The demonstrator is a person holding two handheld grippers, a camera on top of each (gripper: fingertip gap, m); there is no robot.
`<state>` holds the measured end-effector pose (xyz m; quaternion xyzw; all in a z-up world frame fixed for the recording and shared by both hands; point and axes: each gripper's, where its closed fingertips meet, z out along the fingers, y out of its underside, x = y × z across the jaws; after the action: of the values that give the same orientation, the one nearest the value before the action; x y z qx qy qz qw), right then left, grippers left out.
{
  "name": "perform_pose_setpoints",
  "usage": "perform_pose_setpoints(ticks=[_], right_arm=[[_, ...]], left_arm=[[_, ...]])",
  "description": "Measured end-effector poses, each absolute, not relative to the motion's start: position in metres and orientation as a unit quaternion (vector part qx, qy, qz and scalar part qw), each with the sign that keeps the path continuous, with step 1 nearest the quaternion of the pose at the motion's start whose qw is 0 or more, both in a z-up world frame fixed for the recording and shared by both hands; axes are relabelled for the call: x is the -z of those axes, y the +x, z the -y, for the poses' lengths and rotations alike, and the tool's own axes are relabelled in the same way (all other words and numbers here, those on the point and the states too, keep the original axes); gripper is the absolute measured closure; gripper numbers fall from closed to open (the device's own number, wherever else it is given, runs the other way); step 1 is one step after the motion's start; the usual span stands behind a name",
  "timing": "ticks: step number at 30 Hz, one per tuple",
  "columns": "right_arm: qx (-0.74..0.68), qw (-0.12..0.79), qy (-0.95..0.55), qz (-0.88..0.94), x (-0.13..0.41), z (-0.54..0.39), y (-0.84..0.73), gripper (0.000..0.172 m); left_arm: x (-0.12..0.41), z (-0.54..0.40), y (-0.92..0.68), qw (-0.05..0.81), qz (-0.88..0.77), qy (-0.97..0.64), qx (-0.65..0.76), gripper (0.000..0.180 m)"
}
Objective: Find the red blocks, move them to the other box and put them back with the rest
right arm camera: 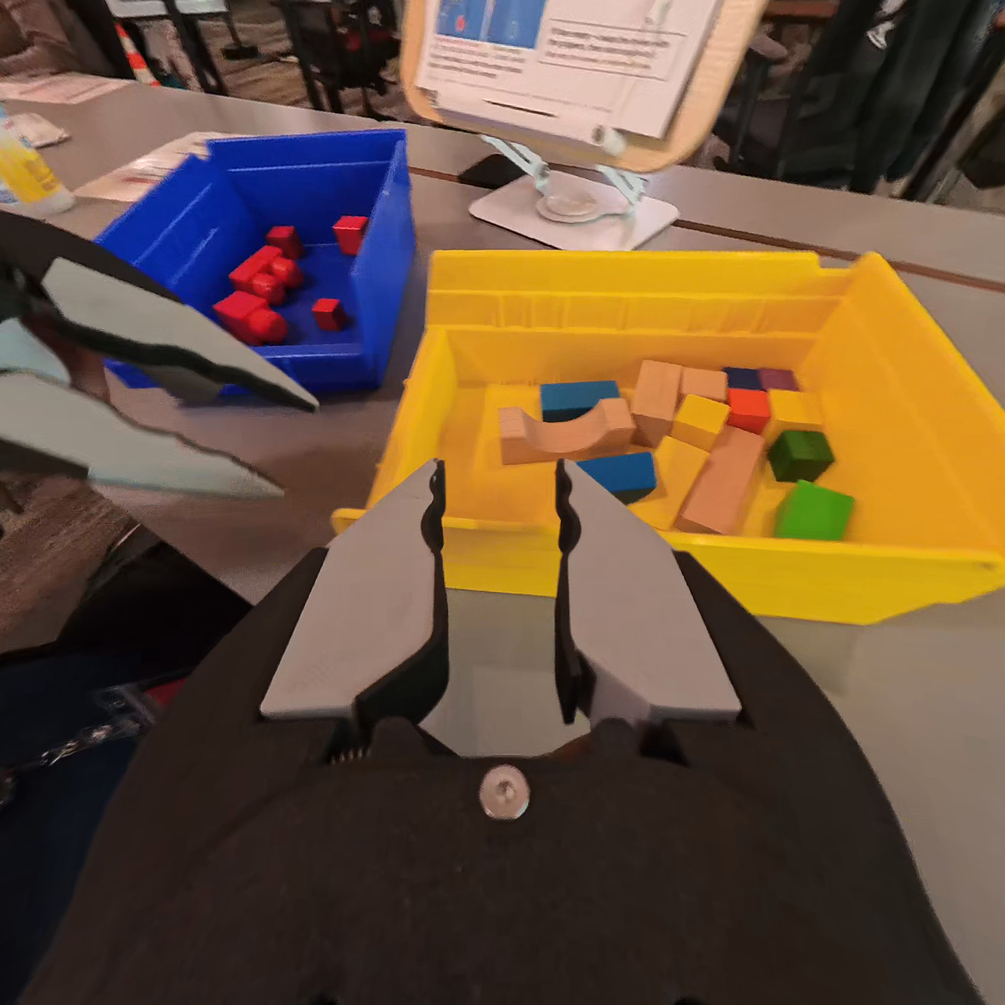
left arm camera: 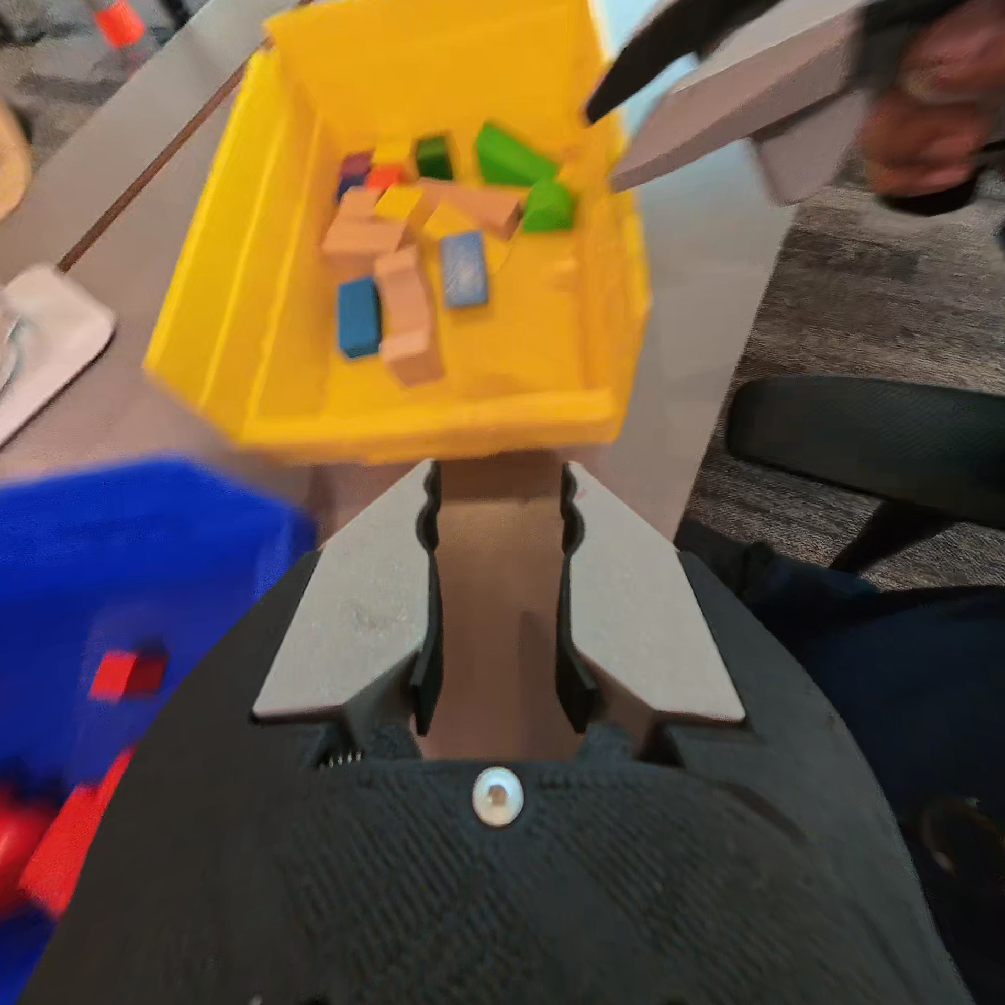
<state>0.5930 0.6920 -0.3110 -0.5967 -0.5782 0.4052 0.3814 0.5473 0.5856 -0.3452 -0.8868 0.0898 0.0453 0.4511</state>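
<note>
Right gripper (right arm camera: 497,478): jaws apart, nothing between the pads; the tips hang over the near rim of the yellow box.

Left gripper (left arm camera: 497,478): jaws apart, grasp bare, only table (left arm camera: 497,598) showing between the fingers. In the right wrist view it lies to the left of the right gripper, its tips just short of the blue box.

Yellow box (right arm camera: 544,565): directly ahead of the right gripper, on the table. Contents, near to far:
- blue block (right arm camera: 620,473), just past the right fingertip
- plain wooden arch (right arm camera: 565,432), beyond it
- long wooden block (right arm camera: 723,484) and bright green block (right arm camera: 813,511), ahead to the right
- dark green cube (right arm camera: 799,454), yellow cube (right arm camera: 699,421), orange-red cube (right arm camera: 749,409), farther right
- second blue block (right arm camera: 576,397), wooden blocks, dark blue and purple pieces near the far wall

Blue box (right arm camera: 386,228): ahead and to the left of the right gripper, beside the yellow box and apart from it. Holds the red blocks (right arm camera: 261,283), several in a cluster, two lying singly.

Stand with a printed sheet (right arm camera: 565,65): farthest, beyond both boxes.
</note>
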Motion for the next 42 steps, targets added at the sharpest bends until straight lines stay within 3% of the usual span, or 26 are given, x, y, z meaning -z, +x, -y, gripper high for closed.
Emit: perform_pose_setpoints(ticks=[5,6,8,9,15,17,18,21,23,25,27,32,35,36,37,38,42], right_arm=[[-0.378,0.328,-0.567,0.654,0.339,-0.633,0.579,0.134],[-0.362,0.322,-0.575,0.659,0.347,-0.631,0.575,0.134],[-0.318,0.348,-0.590,0.656,0.350,-0.645,0.572,0.143],[-0.307,0.341,-0.597,0.658,0.352,-0.648,0.575,0.133],[-0.172,0.330,-0.644,0.668,0.359,-0.714,0.633,0.131],[-0.111,0.348,-0.683,0.632,0.359,-0.763,0.661,0.138],[-0.092,0.351,-0.703,0.612,0.359,-0.782,0.674,0.144],[-0.122,0.382,-0.732,0.551,0.348,-0.805,0.688,0.126],[-0.206,0.402,-0.712,0.538,0.335,-0.787,0.671,0.130],[-0.296,0.380,-0.682,0.551,0.331,-0.748,0.643,0.109],[-0.331,0.366,-0.660,0.566,0.337,-0.719,0.617,0.104],[-0.307,0.370,-0.667,0.569,0.365,-0.706,0.563,0.093],[-0.268,0.369,-0.682,0.572,0.381,-0.720,0.547,0.091],[-0.275,0.362,-0.681,0.574,0.384,-0.718,0.544,0.097],[-0.272,0.362,-0.680,0.576,0.384,-0.718,0.542,0.099],[-0.259,0.365,-0.677,0.584,0.385,-0.719,0.542,0.100],[-0.250,0.361,-0.660,0.610,0.387,-0.714,0.543,0.102]], left_arm=[[0.384,-0.503,0.458,0.407,0.023,-0.909,-0.093,0.141],[0.390,-0.493,0.451,0.408,0.033,-0.909,-0.077,0.165],[0.396,-0.473,0.435,0.404,0.056,-0.909,-0.087,0.179],[0.396,-0.465,0.429,0.405,0.060,-0.907,-0.097,0.180],[0.379,-0.398,0.358,0.407,0.144,-0.885,-0.173,0.180],[0.371,-0.366,0.332,0.402,0.175,-0.876,-0.203,0.180],[0.365,-0.360,0.334,0.420,0.179,-0.871,-0.180,0.174],[0.343,-0.372,0.362,0.497,0.164,-0.848,-0.087,0.150],[0.339,-0.393,0.381,0.508,0.153,-0.846,-0.059,0.111],[0.345,-0.425,0.409,0.499,0.124,-0.857,-0.032,0.110],[0.352,-0.462,0.433,0.497,0.101,-0.862,-0.017,0.107],[0.359,-0.527,0.414,0.507,0.109,-0.840,-0.157,0.115],[0.375,-0.541,0.391,0.471,0.132,-0.852,-0.189,0.116],[0.382,-0.540,0.381,0.456,0.143,-0.855,-0.202,0.124],[0.381,-0.537,0.373,0.454,0.152,-0.849,-0.225,0.147],[0.381,-0.535,0.371,0.456,0.143,-0.848,-0.230,0.158],[0.382,-0.504,0.358,0.441,0.160,-0.853,-0.228,0.166]])
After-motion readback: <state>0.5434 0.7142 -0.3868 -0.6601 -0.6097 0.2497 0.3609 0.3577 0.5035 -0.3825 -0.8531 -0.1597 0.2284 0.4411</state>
